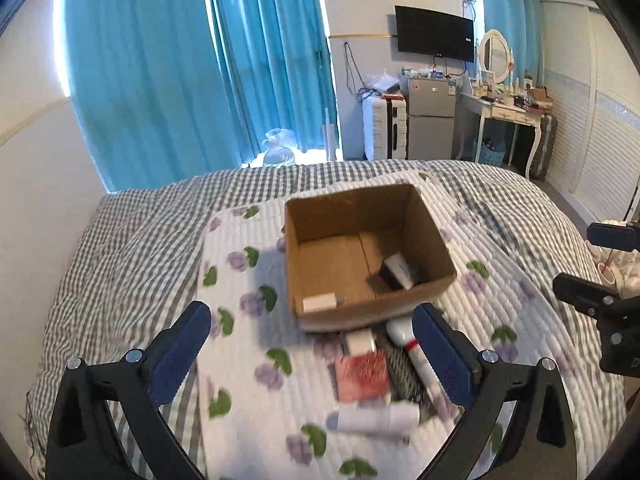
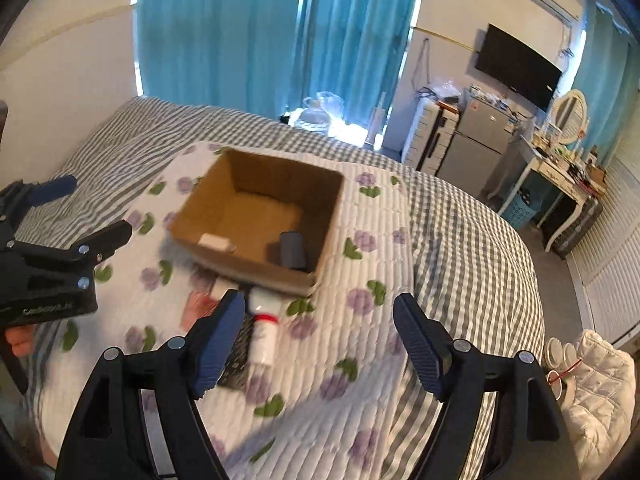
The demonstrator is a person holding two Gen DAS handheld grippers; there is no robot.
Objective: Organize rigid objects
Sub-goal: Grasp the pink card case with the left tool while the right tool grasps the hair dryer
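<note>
Teal curtains point(image 1: 200, 60) hang behind a gingham-covered bed point(image 1: 120, 240) topped by a floral quilted mat point(image 2: 360, 320). On the mat, a cardboard box point(image 1: 432, 236) holds a white adapter point(image 1: 320, 303) and a dark box point(image 1: 394, 270). Only the left wrist view shows the pink card point(image 1: 362, 376) and white tube point(image 1: 374, 418) near the mat's front edge. Both the left gripper point(image 1: 312, 356) and right gripper point(image 2: 320, 340) are spread wide and hold nothing.

A brown cardboard box point(image 1: 320, 220) sits on a white quilt point(image 1: 248, 360) with purple flowers and green leaves, over grey-checked bedding point(image 1: 132, 240), before turquoise curtains point(image 1: 160, 60).
</note>
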